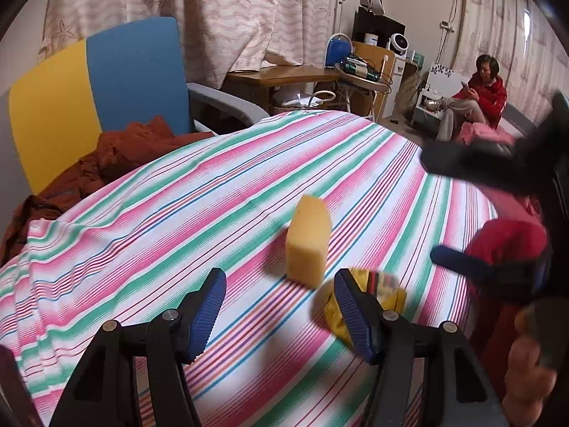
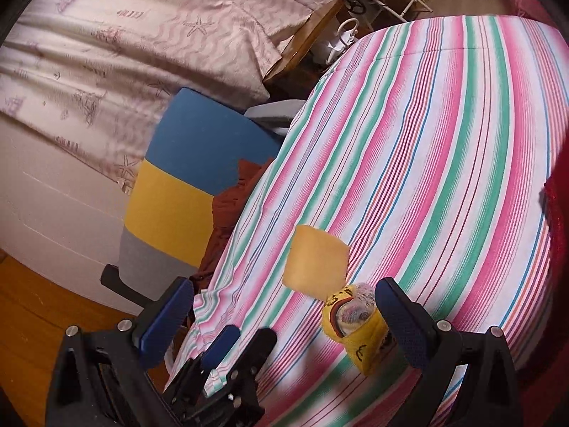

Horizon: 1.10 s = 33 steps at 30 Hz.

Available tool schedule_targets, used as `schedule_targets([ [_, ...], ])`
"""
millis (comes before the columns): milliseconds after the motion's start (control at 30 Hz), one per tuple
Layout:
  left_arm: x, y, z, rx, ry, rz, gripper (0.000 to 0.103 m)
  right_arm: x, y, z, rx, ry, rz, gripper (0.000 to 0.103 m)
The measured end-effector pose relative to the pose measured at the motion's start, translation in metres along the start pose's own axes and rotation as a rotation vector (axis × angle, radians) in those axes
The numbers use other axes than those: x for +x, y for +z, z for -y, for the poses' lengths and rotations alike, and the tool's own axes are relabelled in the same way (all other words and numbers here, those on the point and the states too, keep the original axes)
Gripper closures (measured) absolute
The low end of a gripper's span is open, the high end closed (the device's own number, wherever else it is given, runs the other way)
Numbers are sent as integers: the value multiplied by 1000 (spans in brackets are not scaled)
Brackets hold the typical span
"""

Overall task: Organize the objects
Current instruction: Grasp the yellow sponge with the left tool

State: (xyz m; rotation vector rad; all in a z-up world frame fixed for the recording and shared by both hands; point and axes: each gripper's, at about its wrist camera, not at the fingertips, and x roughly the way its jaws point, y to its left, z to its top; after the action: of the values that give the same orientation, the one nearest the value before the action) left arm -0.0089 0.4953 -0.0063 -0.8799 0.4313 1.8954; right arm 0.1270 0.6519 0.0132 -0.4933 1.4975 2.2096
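One yellow sponge block (image 1: 308, 241), one yellow pouch (image 2: 359, 327), two tools gaping, striped cloth (image 1: 177, 213)

Black claws (image 1: 281, 309) with ribbed blue pads (image 2: 402, 316), silver screws.

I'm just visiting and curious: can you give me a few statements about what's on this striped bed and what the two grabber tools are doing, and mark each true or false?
1. A yellow sponge block sits on the striped cover. True.
2. The left gripper is clamped on the sponge. False: it is open, holding nothing.
3. A small yellow packet lies close beside the sponge. True.
4. The right gripper holds the packet. False: it is open, and the packet lies on the cover.
5. The chair beside the bed is all red. False: its back is blue and yellow.
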Motion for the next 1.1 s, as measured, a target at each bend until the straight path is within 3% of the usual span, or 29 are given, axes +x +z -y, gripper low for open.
schedule_targets([
  [200,22,18,14,53,-18,1,39,0,-1,1,13,-4,9,0],
  [467,73,28,24,91,-25,-81,39,0,-3,1,15,-21,14,0],
  [500,80,28,22,81,-37,-96,44,-1,-2,2,19,-31,19,0],
  [567,91,25,15,49,-65,-143,66,0,-2,3,25,-23,9,0],
  [633,84,19,10,20,-80,-123,68,0,-2,2,11,-37,14,0],
  [833,39,-20,-33,-105,9,-98,69,5,-3,-3,-30,-64,-12,0],
  [933,7,-49,-55,-140,89,-82,69,14,-5,-8,-70,-103,-55,0],
  [1100,-48,-98,-90,-228,149,-68,69,36,-12,-13,-134,-210,-160,0],
])
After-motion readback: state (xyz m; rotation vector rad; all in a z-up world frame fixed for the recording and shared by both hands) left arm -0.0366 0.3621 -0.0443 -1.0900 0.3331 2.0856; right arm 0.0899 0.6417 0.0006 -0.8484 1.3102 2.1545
